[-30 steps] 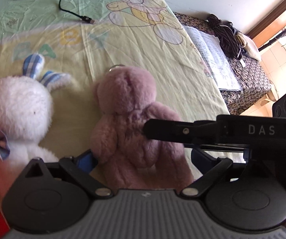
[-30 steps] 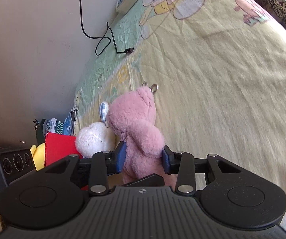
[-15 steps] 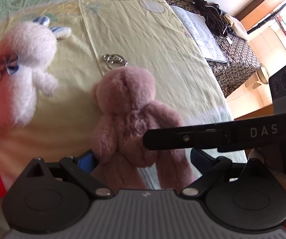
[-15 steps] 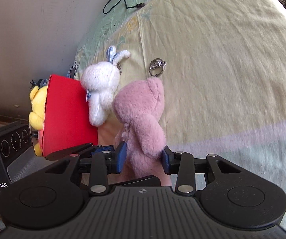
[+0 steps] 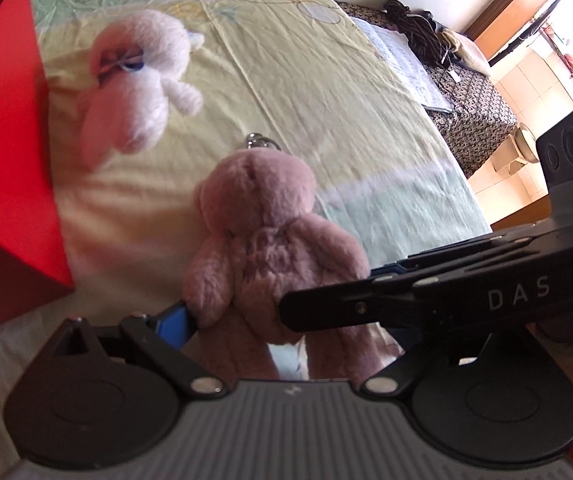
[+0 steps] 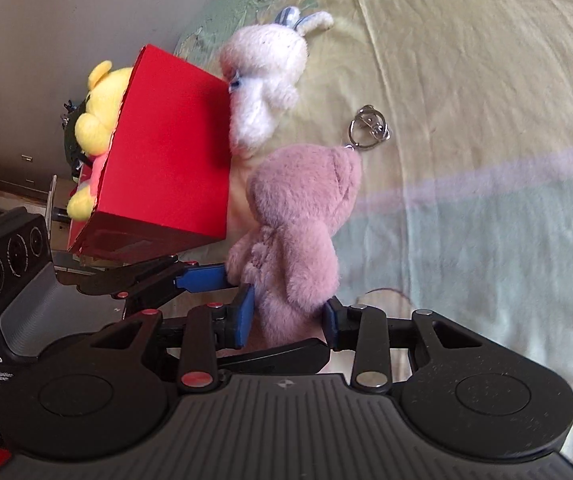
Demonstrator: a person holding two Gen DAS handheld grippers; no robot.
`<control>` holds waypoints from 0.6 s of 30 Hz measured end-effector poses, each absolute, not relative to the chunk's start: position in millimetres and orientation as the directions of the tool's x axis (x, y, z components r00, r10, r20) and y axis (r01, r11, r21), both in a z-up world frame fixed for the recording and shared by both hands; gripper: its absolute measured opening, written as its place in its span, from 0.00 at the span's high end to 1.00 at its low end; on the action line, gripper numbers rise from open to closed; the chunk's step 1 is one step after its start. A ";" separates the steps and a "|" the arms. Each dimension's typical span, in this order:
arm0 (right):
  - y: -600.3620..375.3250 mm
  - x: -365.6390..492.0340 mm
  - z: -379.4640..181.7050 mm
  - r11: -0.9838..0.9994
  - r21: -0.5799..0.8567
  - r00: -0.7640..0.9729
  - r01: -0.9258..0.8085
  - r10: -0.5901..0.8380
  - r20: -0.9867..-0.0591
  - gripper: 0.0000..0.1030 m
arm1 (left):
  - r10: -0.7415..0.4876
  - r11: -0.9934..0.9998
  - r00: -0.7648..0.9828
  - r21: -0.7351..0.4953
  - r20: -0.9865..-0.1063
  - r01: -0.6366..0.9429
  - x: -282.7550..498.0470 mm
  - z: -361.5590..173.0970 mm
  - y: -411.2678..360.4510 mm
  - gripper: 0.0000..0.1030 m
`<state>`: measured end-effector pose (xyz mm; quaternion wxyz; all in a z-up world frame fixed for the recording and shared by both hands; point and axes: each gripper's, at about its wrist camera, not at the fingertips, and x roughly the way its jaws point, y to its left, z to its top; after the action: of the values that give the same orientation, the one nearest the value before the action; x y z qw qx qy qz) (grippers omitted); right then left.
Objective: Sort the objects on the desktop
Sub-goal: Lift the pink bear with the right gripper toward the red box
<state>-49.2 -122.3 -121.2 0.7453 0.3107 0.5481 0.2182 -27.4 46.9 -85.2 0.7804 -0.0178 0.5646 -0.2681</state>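
Both tools, left [image 5: 282, 320] and right [image 6: 288, 314], clamp the pink bear [image 6: 298, 232]. Next it likely needs lifting into the red box [image 6: 166, 152].

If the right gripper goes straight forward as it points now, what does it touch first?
The right gripper already holds the pink bear between its fingers. Beyond it, probably the key ring and the bed sheet; depth is unclear.

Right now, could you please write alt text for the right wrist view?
The right tool grips a pink plush bear above a yellow bedsheet. Left stands a red box holding a yellow plush; a white bunny lies beside it.
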 end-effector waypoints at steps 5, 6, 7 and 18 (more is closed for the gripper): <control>-74.8 -59.6 -108.2 0.722 0.692 0.311 -0.018 0.662 -0.682 0.65 | -0.459 0.847 0.230 -0.344 -0.858 0.405 -47.1 -76.8 92.6 0.07; -64.0 -61.5 -105.5 0.722 0.691 0.311 -0.025 0.663 -0.681 0.66 | -0.461 0.846 0.232 -0.345 -0.857 0.405 -50.4 -75.2 101.1 0.07; -52.6 -63.6 -102.7 0.725 0.687 0.310 -0.035 0.662 -0.683 0.66 | -0.462 0.846 0.234 -0.346 -0.855 0.406 -54.5 -73.4 112.3 0.07; 57.6 -69.0 -88.7 0.716 0.688 0.294 -0.114 0.686 -0.665 0.66 | -0.461 0.853 0.269 -0.338 -0.846 0.397 -95.4 -56.6 218.7 0.07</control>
<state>-69.0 57.6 -88.7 0.7583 0.2688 0.5322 0.2637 -95.4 218.7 -56.6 0.7960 -0.0293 0.5412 -0.2694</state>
